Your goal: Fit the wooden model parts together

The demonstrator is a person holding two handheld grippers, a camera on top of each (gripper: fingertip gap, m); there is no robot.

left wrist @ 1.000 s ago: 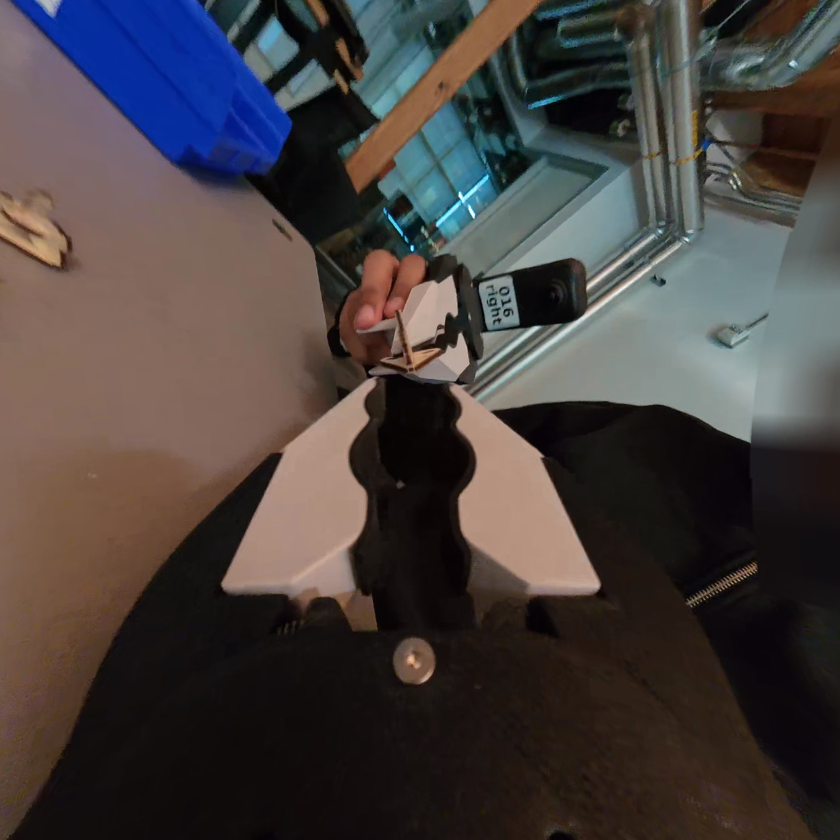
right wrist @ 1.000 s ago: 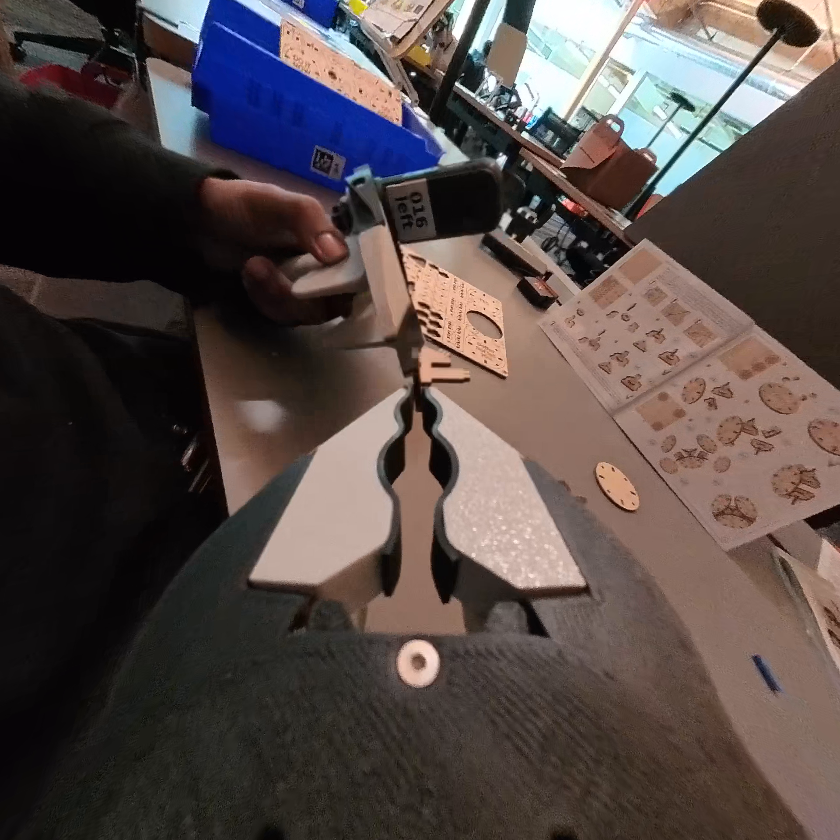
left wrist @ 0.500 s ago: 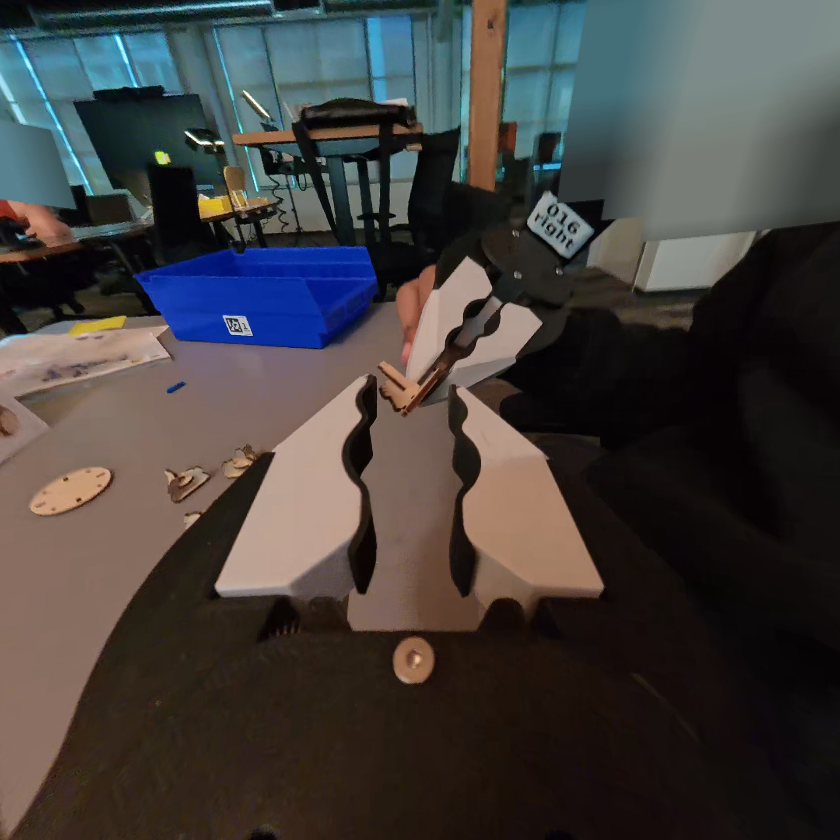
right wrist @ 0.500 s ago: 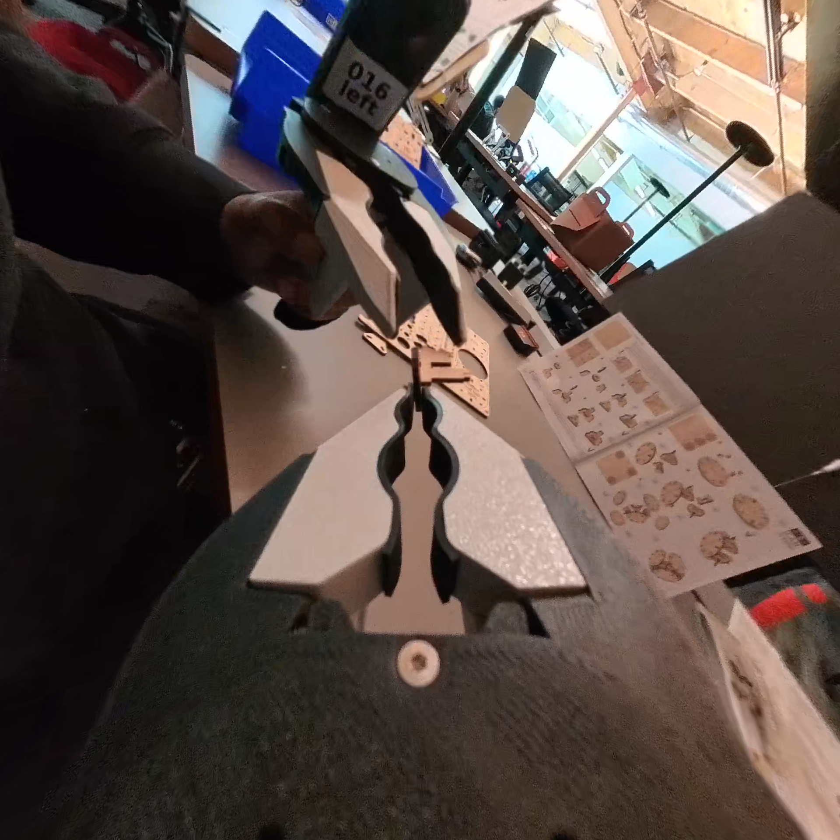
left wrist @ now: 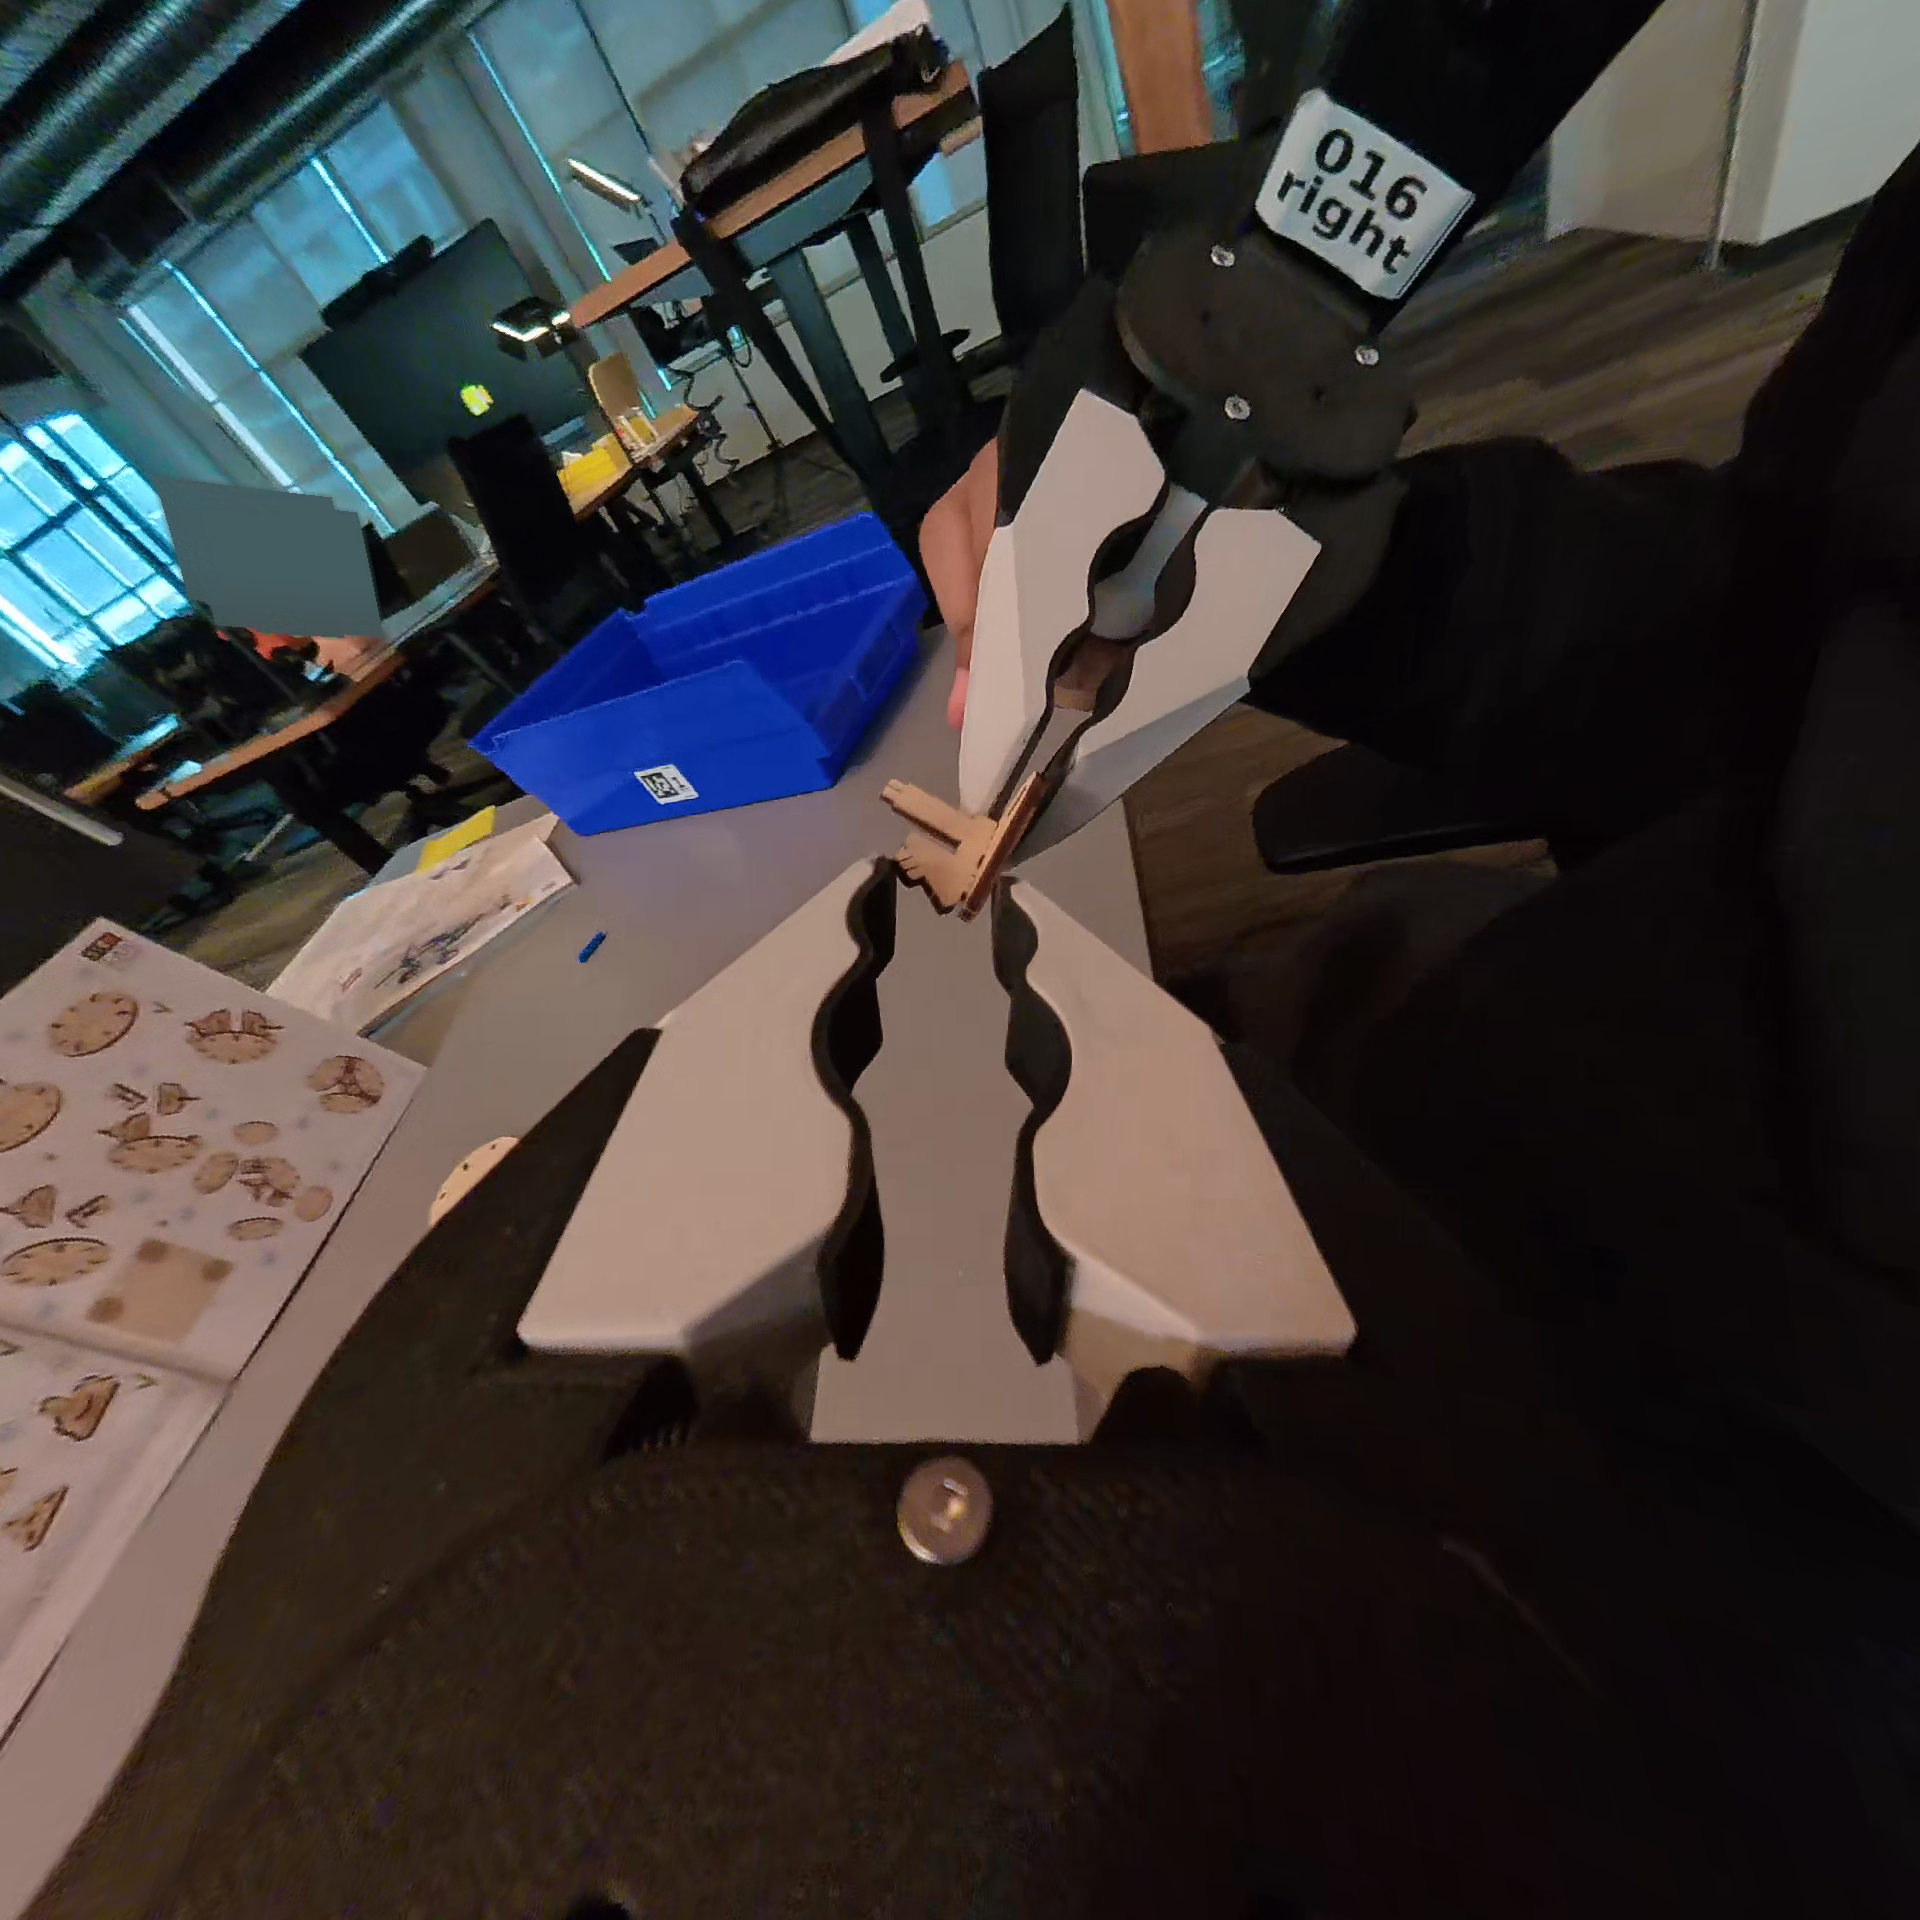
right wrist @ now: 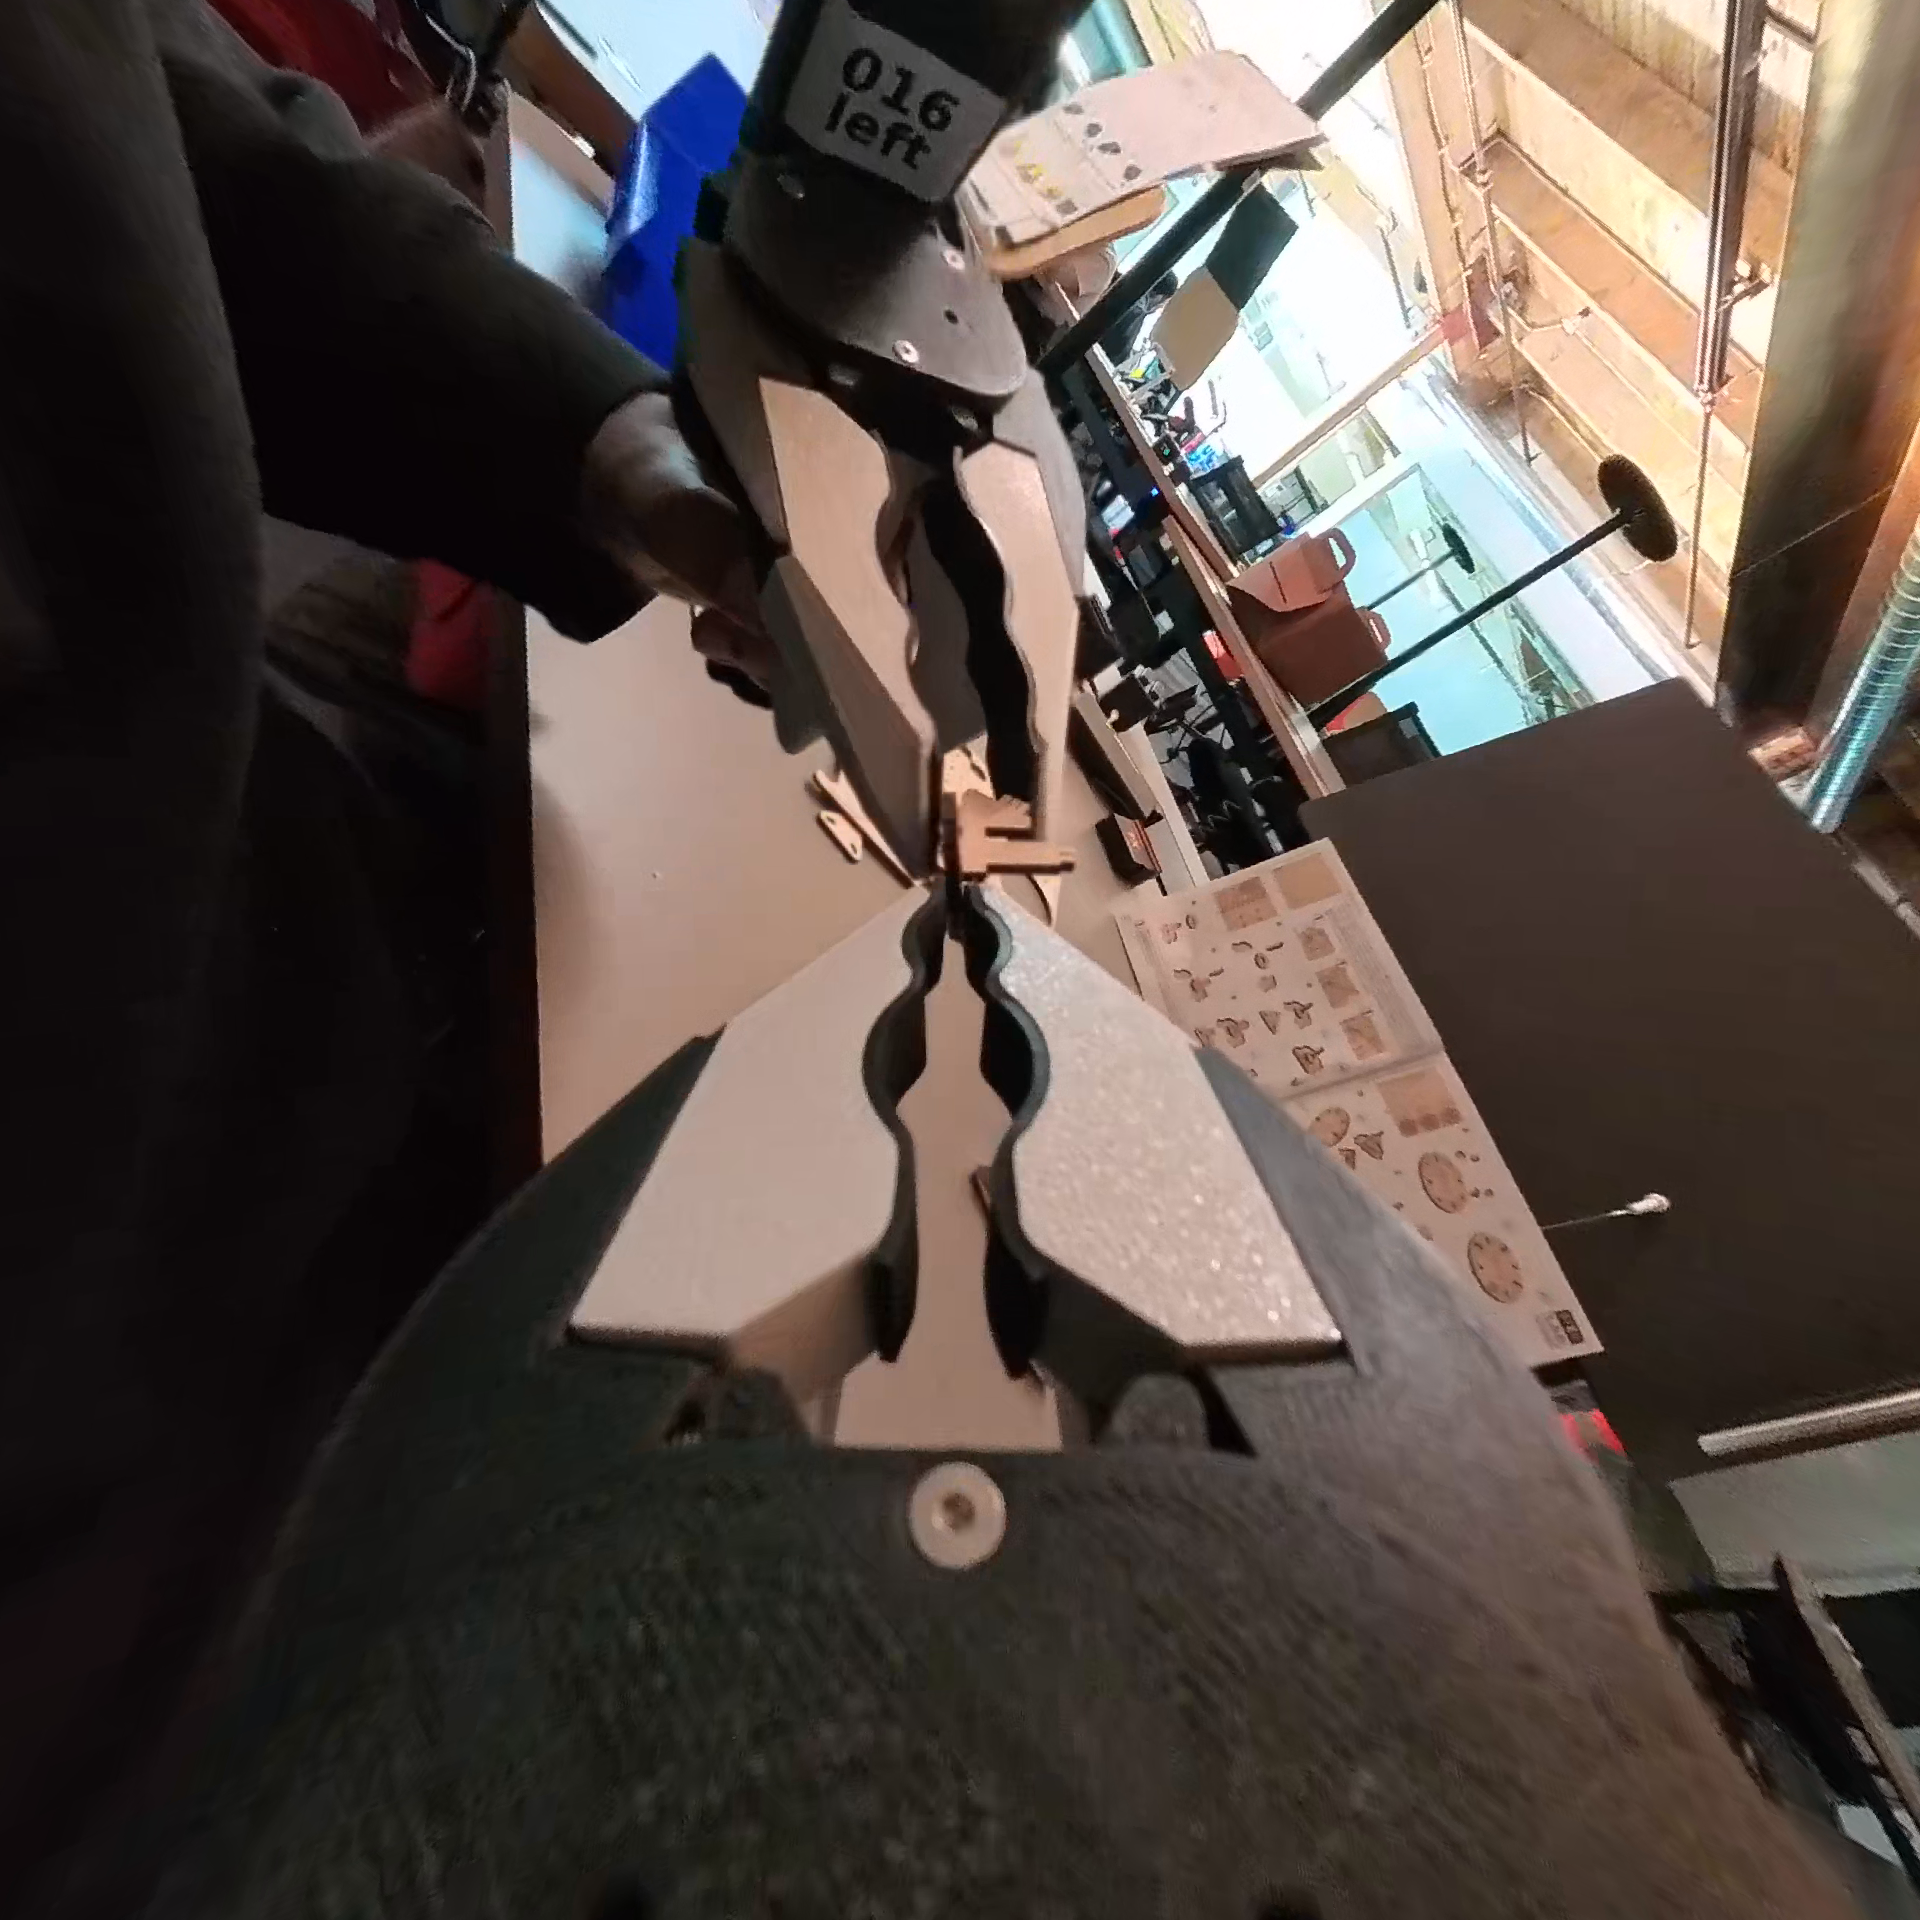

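My right gripper (right wrist: 954,904) is shut on the thin edge of a small T-shaped wooden piece (right wrist: 992,836) and holds it above the grey table (right wrist: 665,831). In the left wrist view the right gripper (left wrist: 1013,821) comes down from the upper right with the wooden piece (left wrist: 951,852) at its tips. My left gripper (left wrist: 943,883) meets it tip to tip. Its jaws are narrowed around the piece's toothed arm, and both pads touch the wood. In the right wrist view the left gripper (right wrist: 987,800) straddles the piece from above.
A blue bin (left wrist: 717,717) stands at the table's far side. An instruction sheet (left wrist: 156,1143) with clock pictures lies at the left and also shows in the right wrist view (right wrist: 1340,1039). Loose wooden parts (right wrist: 842,821) lie behind the grippers. A dark panel (right wrist: 1662,1039) stands to the right. My two grippers' fingertips are within a few centimetres of each other.
My left gripper has swung round and moved onto the wooden piece, opening wider and then narrowing until its pads touch it. My right gripper has stayed shut on the piece.
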